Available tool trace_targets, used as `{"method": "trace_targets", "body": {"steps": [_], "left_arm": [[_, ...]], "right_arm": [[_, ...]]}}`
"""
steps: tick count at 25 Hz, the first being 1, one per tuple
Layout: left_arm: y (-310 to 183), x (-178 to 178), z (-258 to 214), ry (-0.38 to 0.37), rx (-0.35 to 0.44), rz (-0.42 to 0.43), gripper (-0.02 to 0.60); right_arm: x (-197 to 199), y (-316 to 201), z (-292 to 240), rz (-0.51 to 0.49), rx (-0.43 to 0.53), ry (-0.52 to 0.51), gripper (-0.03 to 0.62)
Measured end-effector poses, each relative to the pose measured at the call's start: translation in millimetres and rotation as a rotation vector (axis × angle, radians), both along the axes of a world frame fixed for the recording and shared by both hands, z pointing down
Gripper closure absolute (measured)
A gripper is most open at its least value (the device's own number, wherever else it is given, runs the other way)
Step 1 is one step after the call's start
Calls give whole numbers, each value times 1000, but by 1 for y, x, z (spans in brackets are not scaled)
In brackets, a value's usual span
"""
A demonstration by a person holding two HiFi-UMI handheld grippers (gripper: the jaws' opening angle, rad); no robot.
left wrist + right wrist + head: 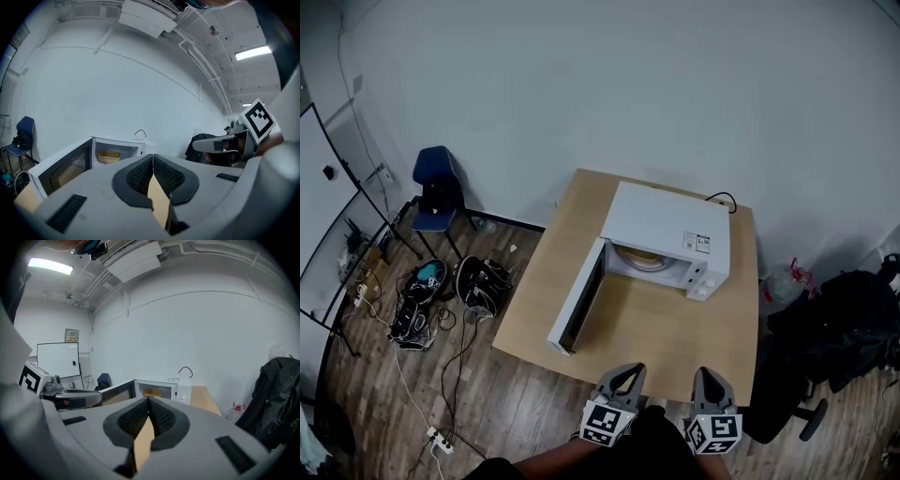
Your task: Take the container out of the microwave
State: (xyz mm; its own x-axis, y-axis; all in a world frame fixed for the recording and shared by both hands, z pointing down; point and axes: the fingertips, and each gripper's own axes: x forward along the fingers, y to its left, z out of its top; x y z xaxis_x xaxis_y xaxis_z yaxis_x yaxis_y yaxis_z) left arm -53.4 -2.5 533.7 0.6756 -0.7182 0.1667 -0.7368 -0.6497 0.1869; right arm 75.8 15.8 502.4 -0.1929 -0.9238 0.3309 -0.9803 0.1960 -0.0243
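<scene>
A: Fingers?

B: Both pairs were pressed together with nothing between them. The left gripper [153, 158] had its fingers [137, 177] meeting at the tips, and only tabletop [675, 328] showed through the slit below. Right gripper [148, 400] was the same, closed and empty.

A: Container?

B: The container [109, 156] was inside the microwave [666, 230], in the open cavity, tan and shallow. The door [578, 300] was swung wide out to the left.

A: Direction from the fingers?

B: Straight ahead and well apart. Both grippers hung at the near edge of the tabletop, with the microwave at the far side. In the head view the left gripper [622, 377] lined up closer with the cavity, and the right gripper [711, 379] sat off toward the control-panel side. I'd judge the left slightly better placed, though the open door stood on its side.

A: Long axis?

B: It looked round and wider than tall, so I could call no clear long axis. A rim grip seemed likely, and the fingers would need to open first.

A: Hidden?

B: From above, the microwave's top covered most of the container [639, 257] and only the front rim showed. It was tiny in the right gripper view [152, 393]. I couldn't tell whether it had a lid or contents. The hands were cut off at the frame bottom.
</scene>
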Motion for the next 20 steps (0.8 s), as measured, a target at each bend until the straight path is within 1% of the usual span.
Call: {"method": "trace_targets", "body": {"steps": [5,12,17,20], "left_arm": [[-37,6,1,-3,17,-27,568],[-101,22,8,-40,20,-53,568],[-142,35,21,-69,1,-75,568],[-168,40,30,-84,-14,-96,568]], "right_arm": [[4,-34,4,-18,8,-8,536],[21,-96,13,-60,8,-24,536],[39,-134,18,-75,-8,-43,536],[43,-150,24,-88,-24,-48,536]]}}
